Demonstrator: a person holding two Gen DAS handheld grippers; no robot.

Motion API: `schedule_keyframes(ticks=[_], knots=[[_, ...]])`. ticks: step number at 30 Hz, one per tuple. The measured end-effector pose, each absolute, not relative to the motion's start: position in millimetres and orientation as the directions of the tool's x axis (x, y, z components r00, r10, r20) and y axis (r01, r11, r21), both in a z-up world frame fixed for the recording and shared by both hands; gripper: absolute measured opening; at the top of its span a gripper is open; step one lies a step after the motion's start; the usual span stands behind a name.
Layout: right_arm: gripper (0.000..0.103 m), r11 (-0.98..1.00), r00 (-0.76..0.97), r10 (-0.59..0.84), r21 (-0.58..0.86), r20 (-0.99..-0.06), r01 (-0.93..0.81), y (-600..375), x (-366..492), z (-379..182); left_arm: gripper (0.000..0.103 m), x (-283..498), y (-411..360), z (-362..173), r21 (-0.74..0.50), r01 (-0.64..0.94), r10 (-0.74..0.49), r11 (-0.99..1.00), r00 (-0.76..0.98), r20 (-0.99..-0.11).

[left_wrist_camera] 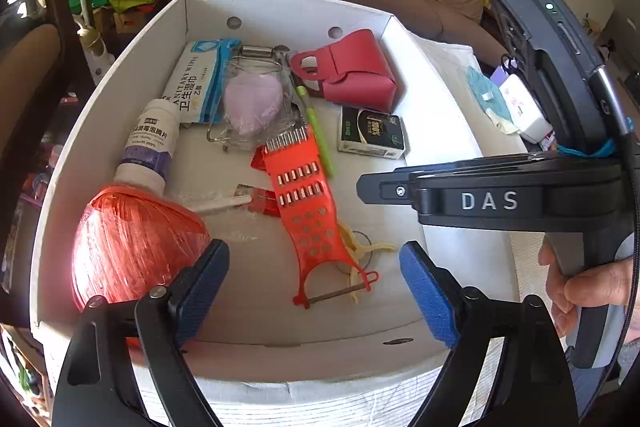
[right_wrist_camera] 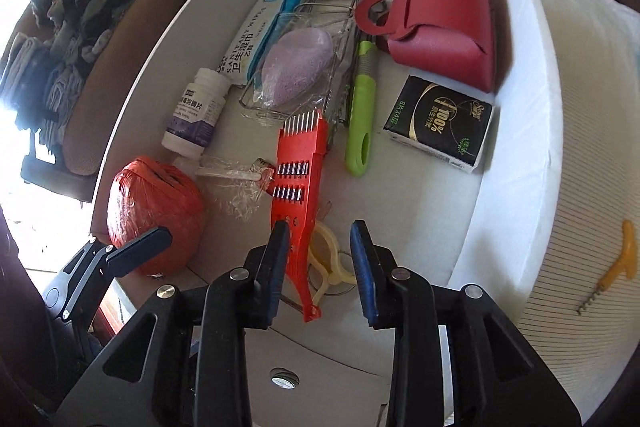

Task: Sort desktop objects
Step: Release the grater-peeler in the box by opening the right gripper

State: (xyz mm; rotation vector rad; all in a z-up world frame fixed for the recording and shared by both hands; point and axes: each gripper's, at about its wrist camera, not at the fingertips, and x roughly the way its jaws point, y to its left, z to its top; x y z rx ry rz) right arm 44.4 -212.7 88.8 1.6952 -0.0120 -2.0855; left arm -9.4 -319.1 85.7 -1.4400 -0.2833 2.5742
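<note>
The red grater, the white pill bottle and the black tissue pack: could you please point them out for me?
red grater (right_wrist_camera: 298,163), right wrist view, on its slotted middle.
white pill bottle (right_wrist_camera: 196,111), right wrist view, on its label.
black tissue pack (left_wrist_camera: 372,133), left wrist view, on its printed top face.

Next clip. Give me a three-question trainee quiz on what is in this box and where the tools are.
1. True or false: the red pouch lies in a far corner of the white box.
2. What lies right beside the ball of red twine?
A. white bottle
B. black tissue pack
C. green handle
3. Fill in: the right tool hangs open over the near end of the orange ____.

Key: 1 true; 2 A; 3 grater.
</note>
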Motion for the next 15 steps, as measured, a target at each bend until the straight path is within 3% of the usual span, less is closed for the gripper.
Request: schedule_keyframes(ticks=[3,5,7,11,15], knots=[[0.034,-0.898,-0.191,-0.326,0.24,-0.926,0.368,-209.2,53.2,105.0,0.095,-5.8,-318.9,89.4,-0.256,-0.05,0.244,-0.965,-0.519,-0.819],[0.034,-0.898,-0.213,-0.324,0.228,-0.922,0.378,-204.2,59.5,113.6,0.103,-2.8,-317.3,91.6,-0.26,-0.042,0.243,-0.965,-0.52,-0.819],[0.039,-0.899,-0.238,-0.324,0.219,-0.916,0.38,-198.6,66.5,121.8,0.103,0.7,-314.4,96.1,-0.261,-0.041,0.242,-0.964,-0.531,-0.812],[0.06,-0.901,-0.288,-0.312,0.186,-0.905,0.391,-185.3,82.4,134.7,0.103,7.8,-305.2,105.7,-0.228,-0.031,0.208,-0.973,-0.543,-0.814],[0.061,-0.904,-0.323,-0.29,0.147,-0.901,0.402,-171.1,98.5,144.9,0.103,16.3,-294.6,115.1,-0.211,-0.033,0.193,-0.977,-0.554,-0.81]])
